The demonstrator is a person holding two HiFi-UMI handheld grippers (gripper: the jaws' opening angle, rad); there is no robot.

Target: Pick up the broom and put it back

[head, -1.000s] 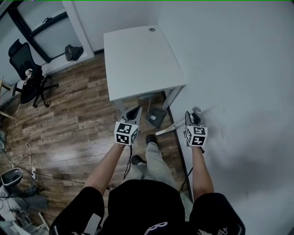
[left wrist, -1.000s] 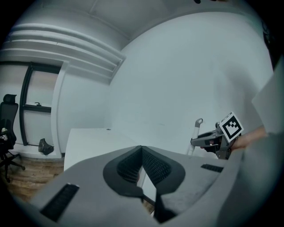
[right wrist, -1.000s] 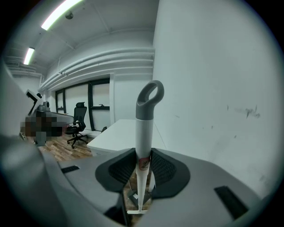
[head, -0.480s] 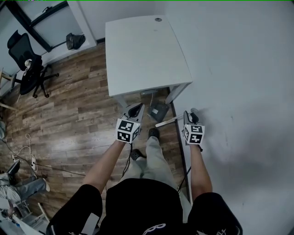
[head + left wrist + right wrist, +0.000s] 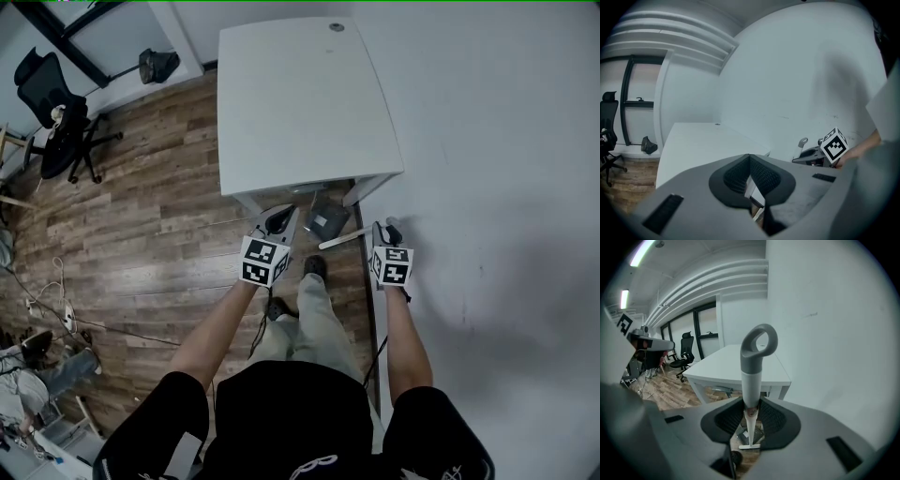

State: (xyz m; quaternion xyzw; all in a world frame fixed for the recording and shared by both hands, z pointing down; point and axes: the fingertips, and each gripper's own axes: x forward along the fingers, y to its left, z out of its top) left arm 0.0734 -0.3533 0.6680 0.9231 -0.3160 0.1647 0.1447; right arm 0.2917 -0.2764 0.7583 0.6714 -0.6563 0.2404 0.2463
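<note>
Clamping the broom (image 5: 751, 378) on its white shaft just under the gray grip, right tool (image 5: 751, 404) has both pads pressed on it. Broom head is mostly hidden: in the right gripper view only a thin pale bar shows through the gap below the pads, bristles not readable. In the head view only a short white slanted stretch of the broom (image 5: 342, 240) shows, running from the right tool (image 5: 387, 230) down-left toward a dark gray boxy thing (image 5: 326, 222) on the floor; can't tell what that thing is or whether the broom touches it. Broom look: white tube, gray sleeve on top ending in an open hanging loop, loop pointing up and away from the tool, close to the white wall (image 5: 497, 187). Left tool (image 5: 750, 158) is clenched, tips meeting, nothing gripped; a pale strip seen through the hole behind its pads is too small to name. In the head view the left tool (image 5: 279, 217) sits just beside the near edge of the white counter (image 5: 300, 103), well apart from the broom. Counter top bare apart from a small round cap at the far end. One dark shoe (image 5: 314, 268) on the wood floor (image 5: 141, 234) between the tools. Black office chair (image 5: 56, 122) far left, cut by the frame edge.
</note>
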